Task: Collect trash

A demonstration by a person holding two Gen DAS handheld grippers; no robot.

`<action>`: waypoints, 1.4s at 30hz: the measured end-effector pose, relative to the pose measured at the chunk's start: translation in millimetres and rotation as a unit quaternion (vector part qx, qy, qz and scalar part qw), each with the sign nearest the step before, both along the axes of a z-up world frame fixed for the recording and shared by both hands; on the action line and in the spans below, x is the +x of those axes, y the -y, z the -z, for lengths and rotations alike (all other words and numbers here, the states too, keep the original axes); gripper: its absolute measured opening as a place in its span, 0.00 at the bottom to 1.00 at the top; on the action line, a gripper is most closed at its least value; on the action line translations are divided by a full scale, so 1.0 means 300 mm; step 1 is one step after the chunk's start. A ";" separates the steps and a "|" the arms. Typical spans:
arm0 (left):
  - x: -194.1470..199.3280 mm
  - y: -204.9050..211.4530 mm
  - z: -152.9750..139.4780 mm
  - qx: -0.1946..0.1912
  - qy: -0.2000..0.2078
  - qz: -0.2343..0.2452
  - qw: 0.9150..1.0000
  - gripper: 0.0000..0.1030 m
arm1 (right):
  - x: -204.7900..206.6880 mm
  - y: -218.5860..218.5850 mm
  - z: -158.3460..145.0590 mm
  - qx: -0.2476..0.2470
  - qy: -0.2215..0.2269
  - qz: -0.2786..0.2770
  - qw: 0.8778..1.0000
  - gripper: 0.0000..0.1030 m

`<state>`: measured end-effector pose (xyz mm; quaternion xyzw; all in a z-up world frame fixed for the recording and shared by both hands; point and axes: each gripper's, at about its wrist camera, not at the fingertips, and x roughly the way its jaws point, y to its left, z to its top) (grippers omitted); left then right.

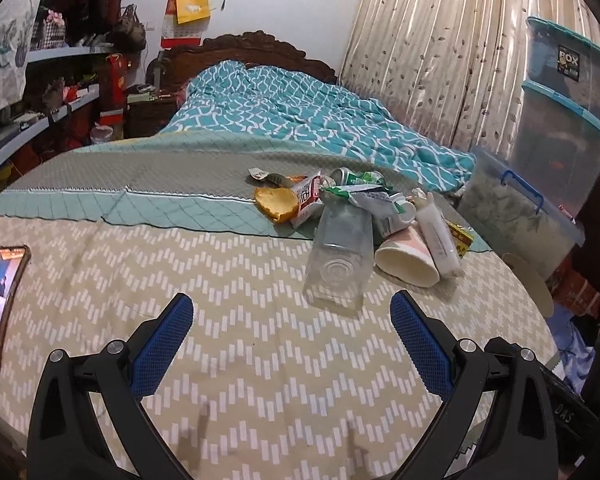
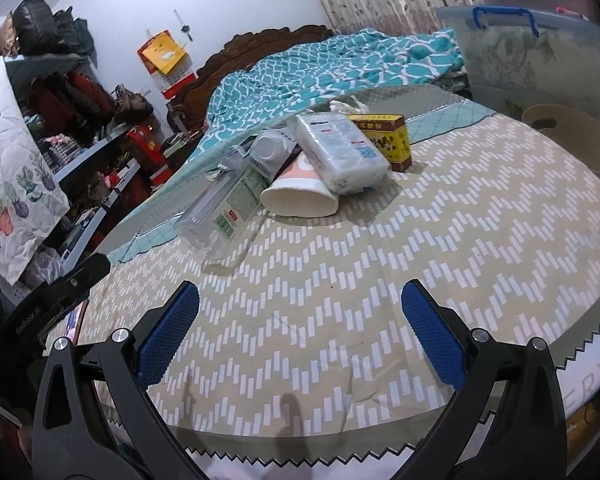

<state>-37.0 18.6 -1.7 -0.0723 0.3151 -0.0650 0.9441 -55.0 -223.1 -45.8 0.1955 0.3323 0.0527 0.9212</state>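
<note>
A heap of trash lies on the bed. It holds a clear plastic bottle point(image 1: 338, 254) point(image 2: 220, 212) on its side, a tipped paper cup point(image 1: 408, 258) point(image 2: 300, 196), a white tissue pack point(image 1: 438, 236) point(image 2: 342, 152), a yellow box point(image 2: 384, 140) point(image 1: 460, 236), an orange snack piece point(image 1: 276, 202) and green and red wrappers point(image 1: 356, 192). My left gripper point(image 1: 292, 322) is open above the zigzag cover point(image 1: 220, 320), just short of the bottle. My right gripper point(image 2: 300, 314) is open too, nearer than the cup, with nothing between its fingers.
A phone point(image 1: 0, 300) with a lit screen lies at the bed's left edge. A teal quilt point(image 1: 300, 112) is bunched near the headboard. Clear storage boxes point(image 1: 560, 128) point(image 2: 532, 56) stack at the right by the curtain. Cluttered shelves point(image 1: 40, 112) line the left wall.
</note>
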 end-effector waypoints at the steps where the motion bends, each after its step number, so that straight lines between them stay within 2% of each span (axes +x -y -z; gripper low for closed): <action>1: -0.002 0.000 -0.001 0.000 0.001 0.000 1.000 0.92 | -0.001 -0.005 -0.005 -0.004 0.004 -0.002 1.000 0.97; 21: 0.008 0.009 0.018 0.017 -0.019 0.005 1.000 0.92 | 0.004 -0.004 -0.009 -0.004 0.003 -0.003 1.000 0.97; 30: 0.019 -0.006 0.015 0.029 -0.016 -0.017 0.999 0.92 | 0.020 0.008 0.006 -0.001 -0.004 0.002 1.000 0.97; 42: 0.044 -0.024 0.030 0.037 -0.038 -0.023 0.998 0.92 | 0.036 0.022 0.022 0.003 -0.012 0.005 1.000 0.97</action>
